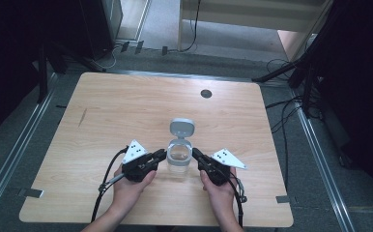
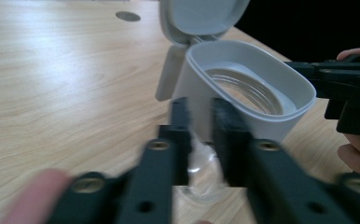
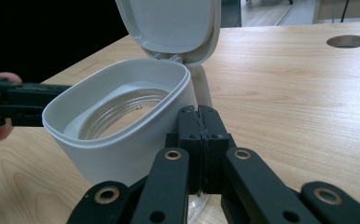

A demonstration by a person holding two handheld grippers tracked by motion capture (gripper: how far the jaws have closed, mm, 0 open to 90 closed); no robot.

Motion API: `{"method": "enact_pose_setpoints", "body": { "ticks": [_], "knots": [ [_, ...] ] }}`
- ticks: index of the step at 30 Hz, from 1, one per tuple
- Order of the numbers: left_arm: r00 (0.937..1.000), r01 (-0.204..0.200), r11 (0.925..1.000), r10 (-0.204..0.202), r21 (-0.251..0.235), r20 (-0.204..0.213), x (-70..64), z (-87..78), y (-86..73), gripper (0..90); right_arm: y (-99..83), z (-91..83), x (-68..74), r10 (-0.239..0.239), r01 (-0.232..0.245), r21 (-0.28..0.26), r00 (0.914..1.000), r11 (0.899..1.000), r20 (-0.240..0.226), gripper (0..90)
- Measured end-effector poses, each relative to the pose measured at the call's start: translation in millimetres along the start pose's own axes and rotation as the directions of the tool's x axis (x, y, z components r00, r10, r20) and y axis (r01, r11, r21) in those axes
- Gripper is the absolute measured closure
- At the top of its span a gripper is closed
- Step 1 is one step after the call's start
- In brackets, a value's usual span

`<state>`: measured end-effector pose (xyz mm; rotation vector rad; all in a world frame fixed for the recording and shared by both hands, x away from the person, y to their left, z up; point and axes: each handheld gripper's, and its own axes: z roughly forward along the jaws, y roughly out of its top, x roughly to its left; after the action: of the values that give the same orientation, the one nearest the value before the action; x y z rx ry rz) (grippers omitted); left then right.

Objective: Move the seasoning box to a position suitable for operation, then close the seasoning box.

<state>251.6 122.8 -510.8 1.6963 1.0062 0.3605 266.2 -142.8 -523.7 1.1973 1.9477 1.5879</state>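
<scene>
Jar [image 1: 179, 157] with white collar and flipped-up lid [image 1: 182, 127] was flanked — left gripper [image 1: 162, 154] at 9 o'clock, jaws slightly parted; right gripper [image 1: 195, 153] at 3 o'clock, jaws pressed together, nothing between.

**A lab-style recording space**

A light wooden table [image 1: 126, 106] with a round cable hole [image 1: 206, 94] near its far edge is set on grey carpet, framed by metal floor rails [image 1: 15, 145]. Dark stand legs [image 1: 291, 72] and loose cables [image 1: 283, 121] are seen beyond the far right corner. Tape marks [image 1: 30, 193] are stuck to the floor by the near corners.
</scene>
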Motion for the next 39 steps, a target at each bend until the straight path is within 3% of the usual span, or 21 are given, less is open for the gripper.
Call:
{"method": "enact_pose_setpoints", "body": {
  "ticks": [2,4,8,10,12,14,15,16,17,18,20,21,25,27,28,32,35,39],
  "knots": [
    [1.0000,-0.006,0.9999,0.006,-0.011,-0.005,5.1,-3.2,-1.8,60.0,3.0,-0.7,-1.3,-0.003,0.003,0.003,0.9999,1.000,-0.014,90.0],
    [0.9968,-0.035,0.9991,0.033,-0.026,-0.073,29.0,-21.6,-11.4,46.2,8.5,-0.4,-3.3,-0.007,0.007,0.003,0.9996,1.000,-0.029,90.0],
    [0.9848,0.028,0.9990,-0.034,-0.036,-0.171,71.1,-55.4,-26.6,31.9,19.3,2.7,-7.1,-0.024,0.024,0.012,0.9993,1.000,-0.030,90.0],
    [0.9689,0.050,0.9980,-0.058,-0.040,-0.241,91.6,-74.9,-35.0,28.7,23.7,5.5,-10.2,-0.032,0.033,0.012,0.9992,0.999,-0.022,90.0],
    [0.9549,0.090,0.9948,-0.100,-0.047,-0.279,110.5,-94.9,-42.6,28.4,28.0,8.2,-14.0,-0.029,0.029,0.011,0.9995,1.000,-0.007,90.0],
    [0.9388,0.103,0.9933,-0.114,-0.051,-0.325,124.8,-113.2,-50.1,28.5,33.3,10.8,-18.3,-0.022,0.022,0.012,0.9997,1.000,0.004,90.0],
    [0.9294,0.102,0.9938,-0.111,-0.046,-0.352,130.4,-121.2,-53.5,28.8,36.0,12.1,-20.8,-0.021,0.021,0.011,0.9997,1.000,0.011,90.0],
    [0.9294,0.102,0.9938,-0.111,-0.046,-0.352,130.4,-121.2,-53.5,28.9,36.0,12.1,-20.8,-0.021,0.021,0.011,0.9997,1.000,0.011,90.0],
    [0.9175,0.105,0.9935,-0.114,-0.046,-0.381,137.0,-131.4,-58.0,29.1,43.4,14.9,-26.3,-0.011,0.011,0.003,0.9997,1.000,0.023,90.0],
    [0.9124,0.126,0.9904,-0.138,-0.057,-0.385,141.8,-140.3,-60.6,29.1,45.9,15.8,-27.6,-0.011,0.011,0.006,0.9996,1.000,0.026,90.0],
    [0.9023,0.119,0.9915,-0.130,-0.052,-0.411,143.6,-146.9,-62.9,29.5,52.8,18.2,-30.1,-0.013,0.013,0.001,0.9996,1.000,0.026,90.0],
    [0.9011,0.113,0.9921,-0.125,-0.054,-0.415,143.8,-147.8,-63.6,29.5,55.5,19.3,-30.7,-0.014,0.014,0.001,0.9996,1.000,0.025,90.0],
    [0.9101,0.123,0.9915,-0.130,-0.043,-0.394,144.5,-141.3,-64.6,30.2,68.6,23.0,-31.5,-0.013,0.013,-0.010,0.9998,1.000,0.016,90.0],
    [0.9077,0.121,0.9919,-0.126,-0.039,-0.400,143.6,-139.5,-64.5,30.7,73.6,24.6,-30.8,-0.005,0.005,-0.020,1.0000,1.000,0.005,90.0],
    [0.9103,0.124,0.9917,-0.128,-0.037,-0.394,144.0,-139.8,-64.7,30.8,74.9,25.5,-30.7,-0.007,0.007,-0.019,1.0000,1.000,0.000,90.0],
    [0.9110,0.140,0.9892,-0.146,-0.042,-0.386,146.8,-140.4,-64.6,31.6,80.1,31.3,-30.8,-0.001,0.001,-0.013,1.0000,1.000,-0.010,89.7],
    [0.9108,0.148,0.9878,-0.155,-0.048,-0.383,147.4,-141.0,-64.9,32.2,83.4,32.0,-31.5,0.033,-0.035,-0.030,0.9983,0.999,-0.048,89.7],
    [0.9113,0.145,0.9883,-0.152,-0.047,-0.383,147.2,-140.7,-64.8,33.1,84.4,27.0,-25.5,0.001,-0.003,-0.028,0.9956,1.000,-0.094,90.0]
  ]
}}
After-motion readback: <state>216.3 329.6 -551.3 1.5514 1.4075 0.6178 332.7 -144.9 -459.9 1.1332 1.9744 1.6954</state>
